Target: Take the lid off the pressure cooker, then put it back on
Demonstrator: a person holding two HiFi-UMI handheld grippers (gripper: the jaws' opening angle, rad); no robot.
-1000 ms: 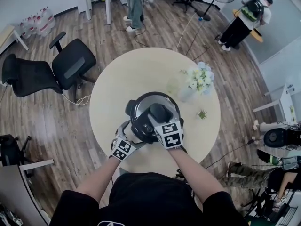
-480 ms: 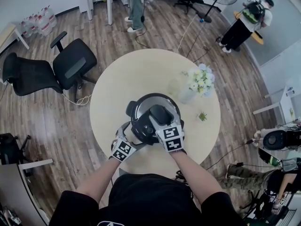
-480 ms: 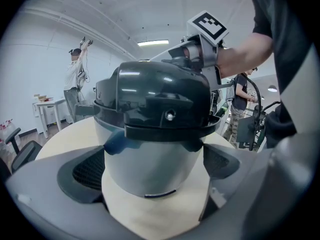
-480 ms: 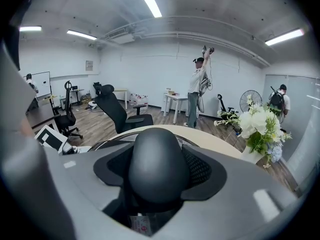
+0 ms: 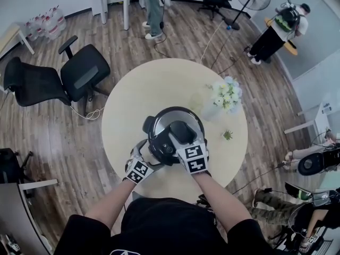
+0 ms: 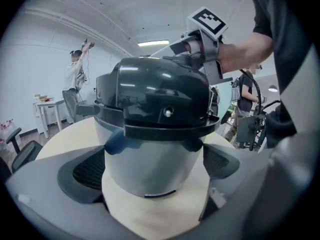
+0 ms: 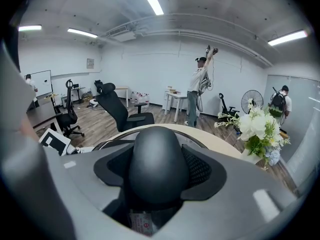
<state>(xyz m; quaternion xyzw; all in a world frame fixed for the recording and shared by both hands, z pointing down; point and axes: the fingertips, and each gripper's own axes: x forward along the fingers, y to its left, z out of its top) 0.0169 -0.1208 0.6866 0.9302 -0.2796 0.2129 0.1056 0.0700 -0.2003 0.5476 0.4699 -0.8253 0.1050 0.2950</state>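
Observation:
The pressure cooker (image 5: 159,122) stands on the near half of a round beige table (image 5: 143,86). Its dark lid (image 6: 155,94) sits on the steel body (image 6: 150,159). In the right gripper view my right gripper (image 7: 157,171) is shut on the lid's rounded black knob (image 7: 157,156), a pad pressed to each side. From above, that gripper (image 5: 181,134) reaches over the lid from the near side. My left gripper (image 6: 154,166) grips the steel body low down, one pad against each flank, and in the head view it (image 5: 147,152) lies at the cooker's near left.
A vase of white flowers (image 5: 226,94) stands on the table just right of the cooker, with a small green sprig (image 5: 227,135) nearer the edge. Black office chairs (image 5: 79,70) stand left of the table. People (image 5: 273,31) stand at the far side of the room.

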